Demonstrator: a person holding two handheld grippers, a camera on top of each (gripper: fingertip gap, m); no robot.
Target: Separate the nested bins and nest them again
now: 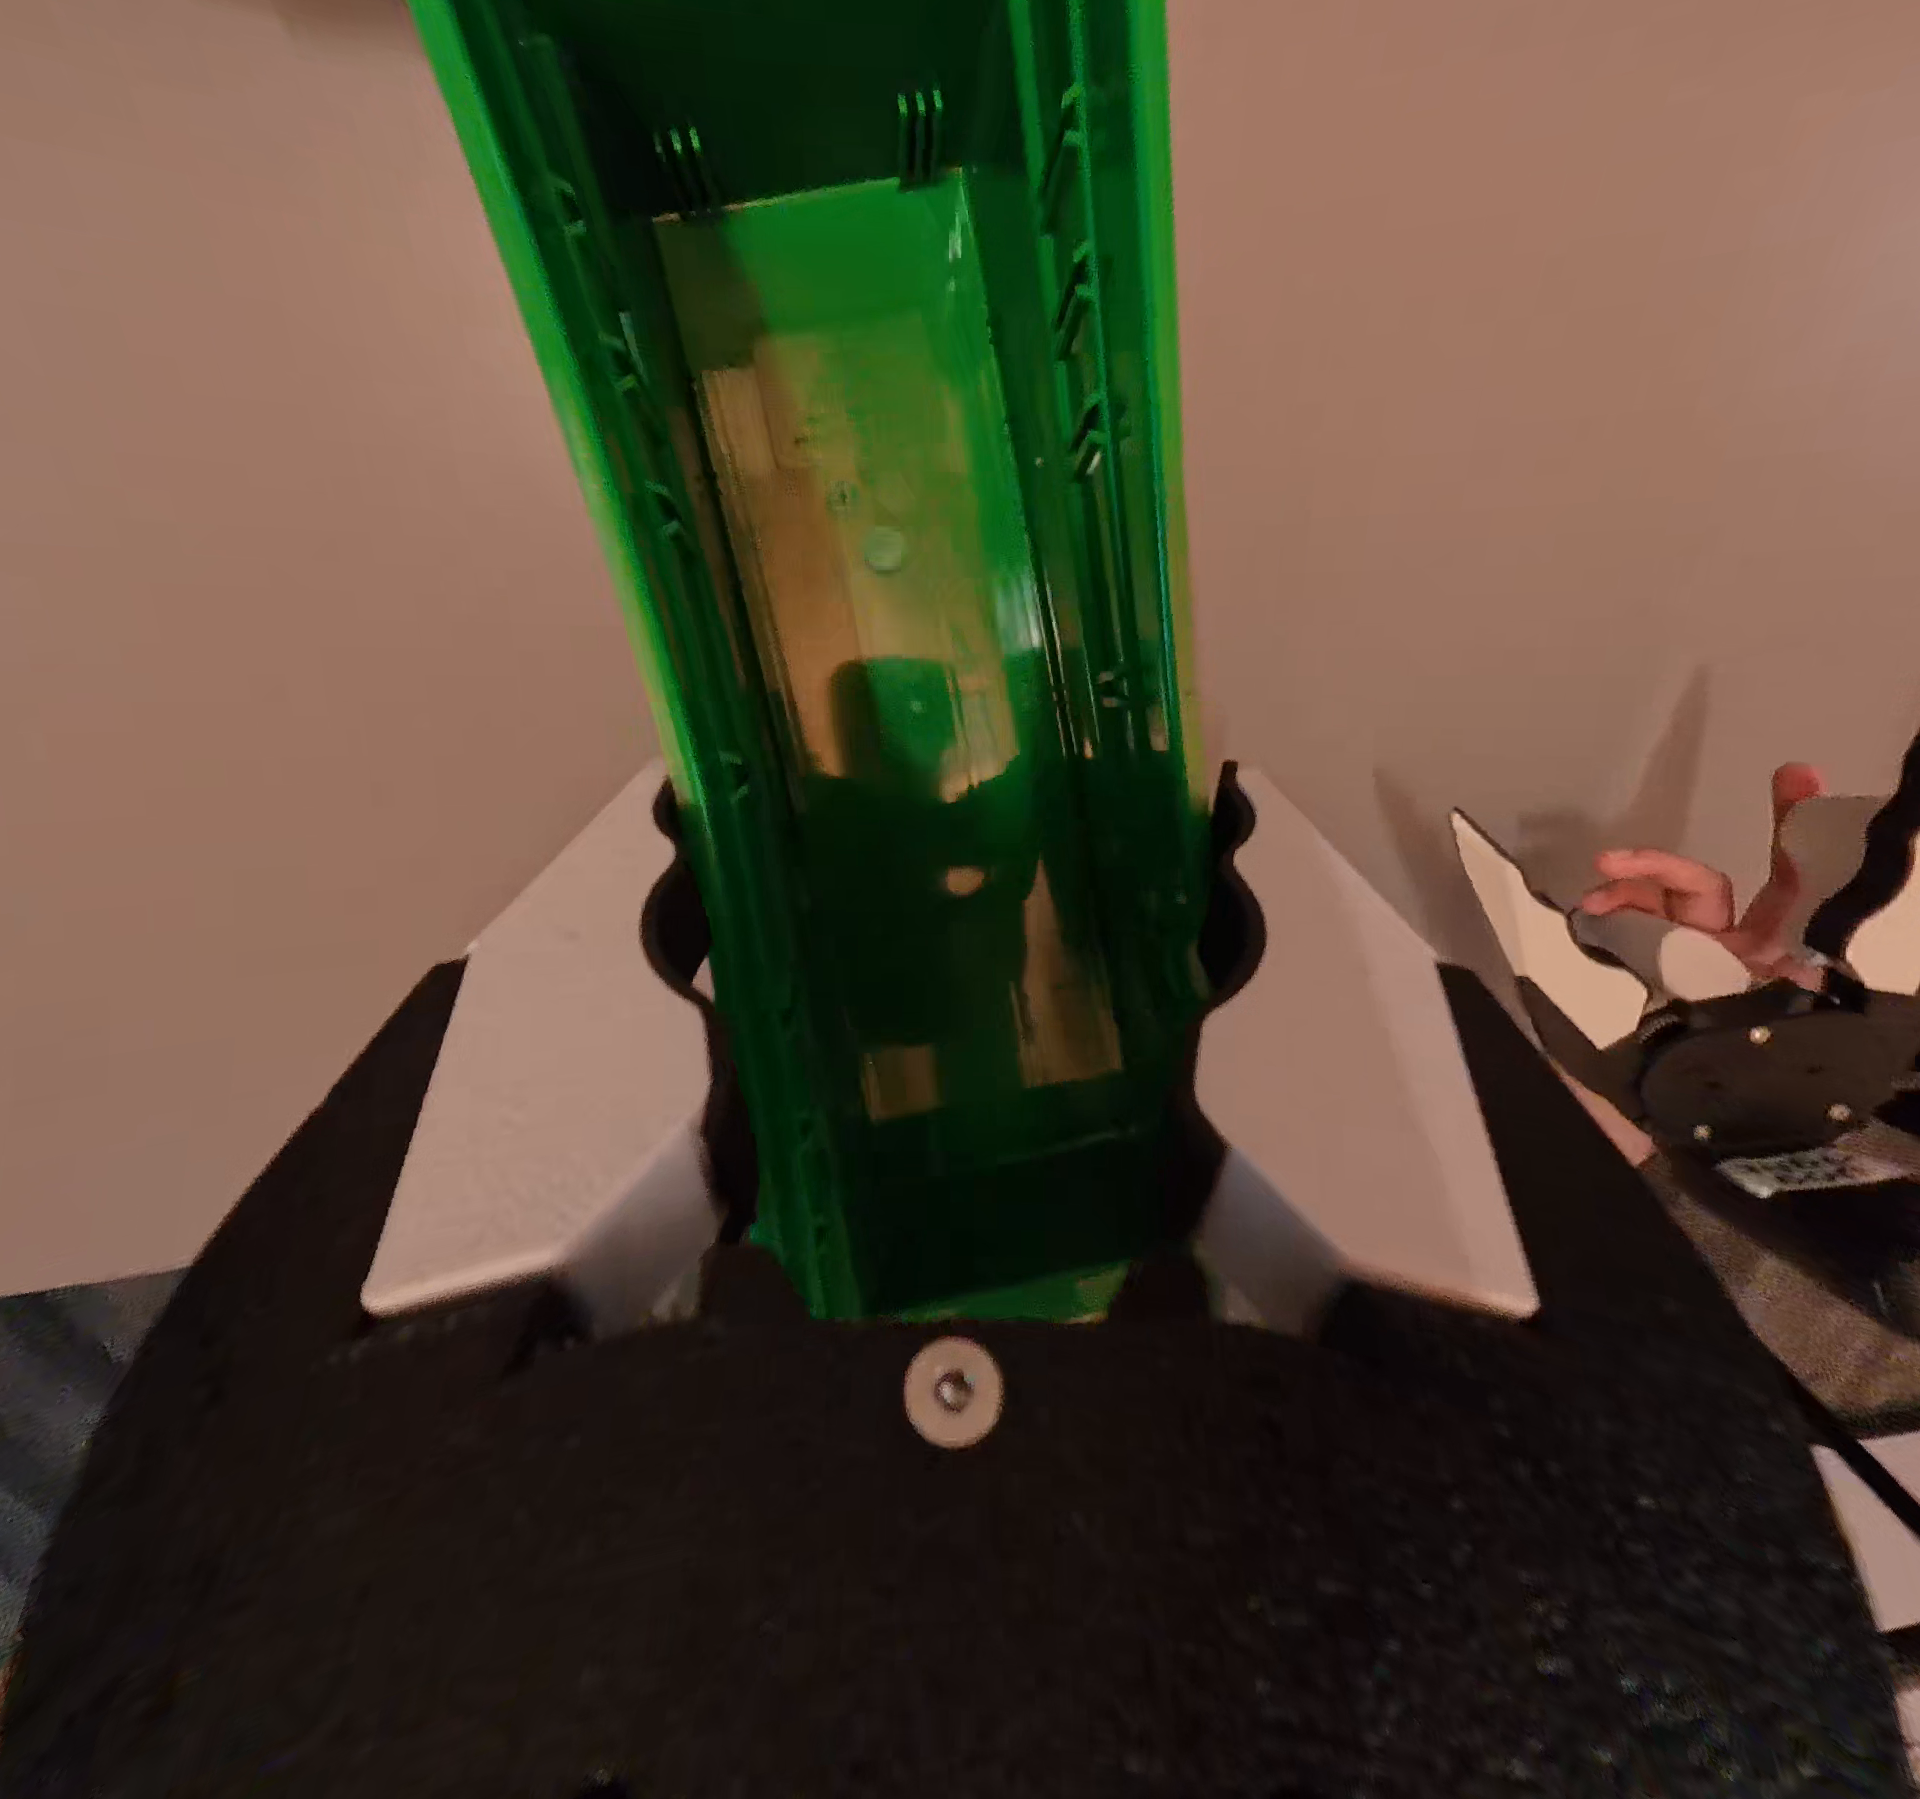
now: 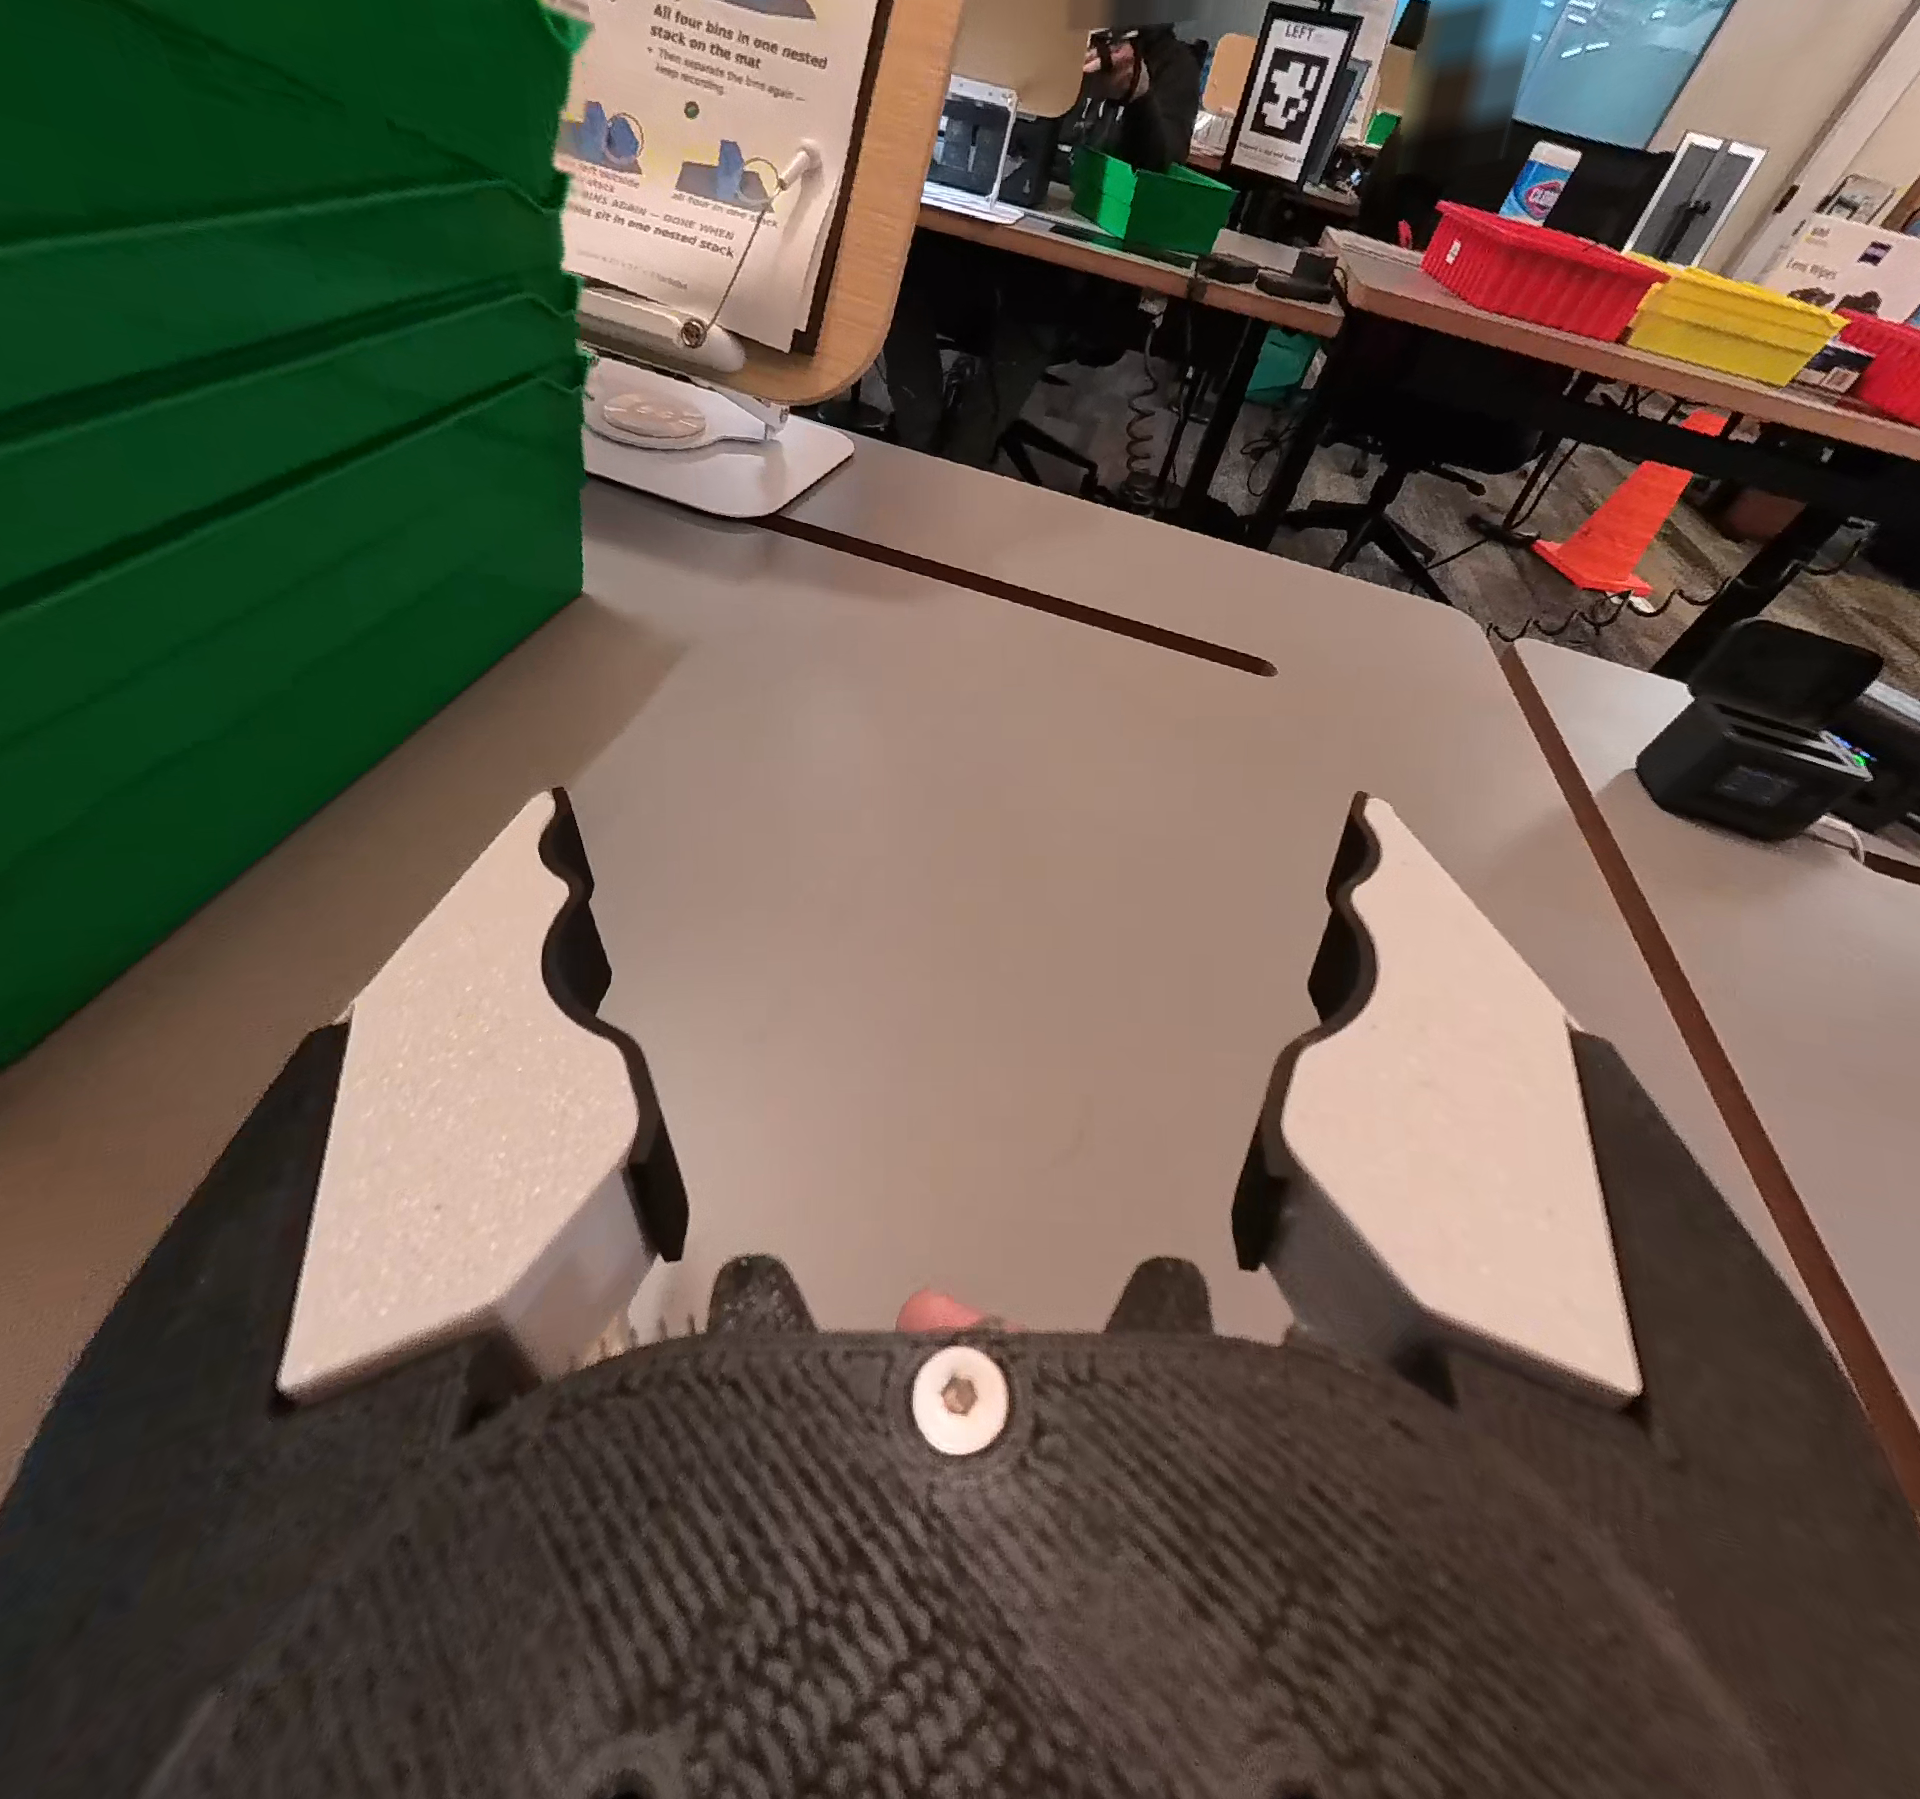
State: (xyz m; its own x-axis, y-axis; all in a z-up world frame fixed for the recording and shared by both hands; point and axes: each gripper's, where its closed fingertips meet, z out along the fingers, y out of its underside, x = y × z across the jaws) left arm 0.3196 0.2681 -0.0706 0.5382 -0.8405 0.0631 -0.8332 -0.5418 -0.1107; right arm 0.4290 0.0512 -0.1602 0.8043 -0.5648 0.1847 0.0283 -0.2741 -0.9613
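Observation:
In the left wrist view a green bin point(image 1: 831, 378) runs lengthwise between my fingers, open side facing the camera, its far end reaching past the top of the frame. My left gripper point(image 1: 951, 804) is shut on its two long side walls. In the right wrist view a stack of nested green bins point(image 2: 260, 502), with several rims showing, fills the left side. My right gripper point(image 2: 961, 814) is open and empty over the grey table point(image 2: 987, 918), just right of the stack. The right gripper also shows in the left wrist view point(image 1: 1766, 1053), with a hand point(image 1: 1683, 897) on it.
An instruction sheet on a stand point(image 2: 717, 87) stands behind the stack. A dark slot point(image 2: 1039, 596) crosses the table. A black box-shaped device point(image 2: 1766, 752) sits on the neighbouring table to the right. Farther tables hold red point(image 2: 1527, 274), yellow point(image 2: 1725, 326) and green point(image 2: 1153, 201) bins.

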